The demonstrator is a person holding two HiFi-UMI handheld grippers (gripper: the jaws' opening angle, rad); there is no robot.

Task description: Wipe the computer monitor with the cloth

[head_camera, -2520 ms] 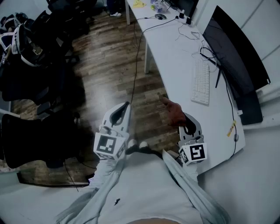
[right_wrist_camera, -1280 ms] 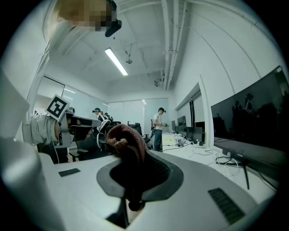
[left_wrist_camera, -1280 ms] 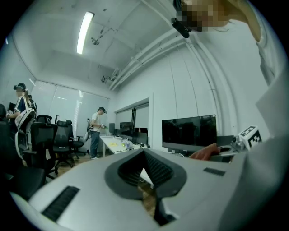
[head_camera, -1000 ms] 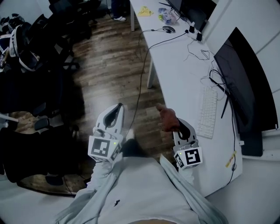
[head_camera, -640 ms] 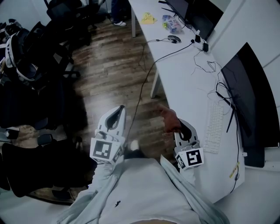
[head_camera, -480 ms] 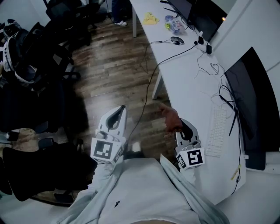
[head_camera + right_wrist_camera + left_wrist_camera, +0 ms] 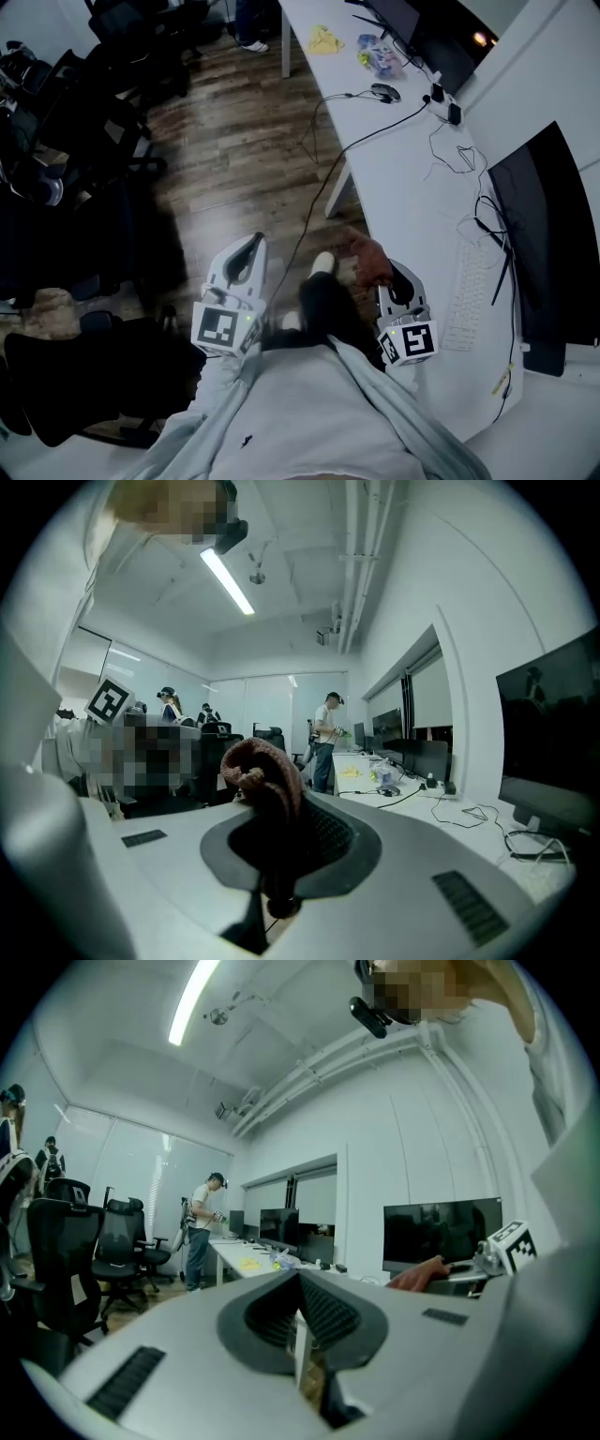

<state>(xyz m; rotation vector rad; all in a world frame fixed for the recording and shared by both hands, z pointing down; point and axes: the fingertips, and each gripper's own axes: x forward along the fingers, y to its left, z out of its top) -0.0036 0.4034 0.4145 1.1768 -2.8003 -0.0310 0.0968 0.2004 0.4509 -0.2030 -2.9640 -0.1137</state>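
Right gripper (image 7: 386,274) jaws clamped on reddish-brown cloth (image 7: 367,260), carried ready for wiping. Left gripper (image 7: 247,255) jaws together, empty, idle over floor (image 7: 234,169). Monitor (image 7: 548,225) on white table (image 7: 403,178), well apart from cloth; approach needed.

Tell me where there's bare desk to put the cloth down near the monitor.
Bare desk lies between the black cable and the keyboard, out to the open edge. It is crowded by the monitor, where loose wires tangle.
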